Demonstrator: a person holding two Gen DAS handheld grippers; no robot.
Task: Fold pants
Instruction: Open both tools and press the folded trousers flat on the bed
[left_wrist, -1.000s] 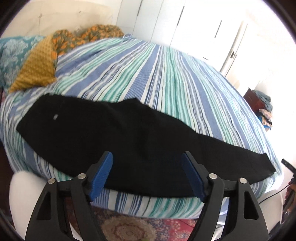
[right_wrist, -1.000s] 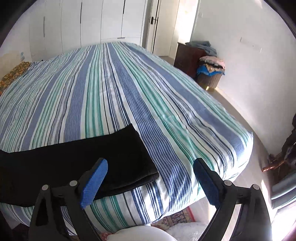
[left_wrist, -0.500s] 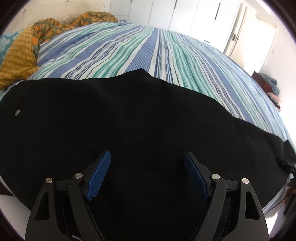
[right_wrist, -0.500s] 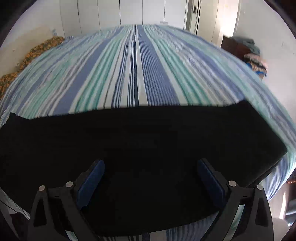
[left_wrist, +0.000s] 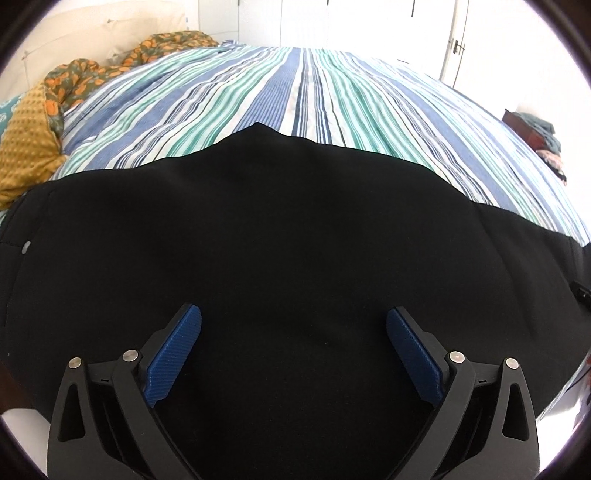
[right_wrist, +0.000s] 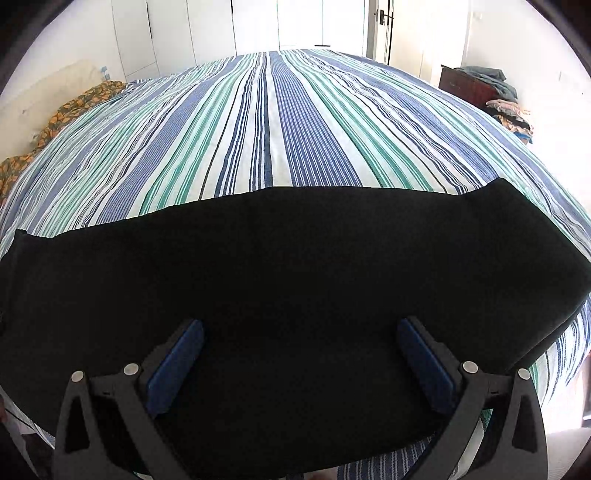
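Item: pants (left_wrist: 295, 240), black, laid flat across the near edge of the bed (left_wrist: 314, 92), lengthwise along that edge (already doubled leg on leg, by the look of the single narrow band). The waist end lies toward the pillows (left_wrist: 26, 147); the crotch point juts toward the bed's middle; the hem end (right_wrist: 517, 236) sits near the bed's foot corner. Left gripper (left_wrist: 293, 345): over the seat of the pants, pointing steeply down, jaws spread wide and just opened further, blue pads (left_wrist: 173, 354) clear of cloth; nothing held. Right gripper (right_wrist: 299, 363): over the leg near the hem end, jaws equally wide, nothing held. Whether either set of fingertips touches the fabric cannot be told. Purpose, judged: both are set along the near edge of the pants, spread to pinch a broad bite, so the cloth can be lifted evenly for the next fold. Risk: thin dark fabric may give only the top layer to the pads.
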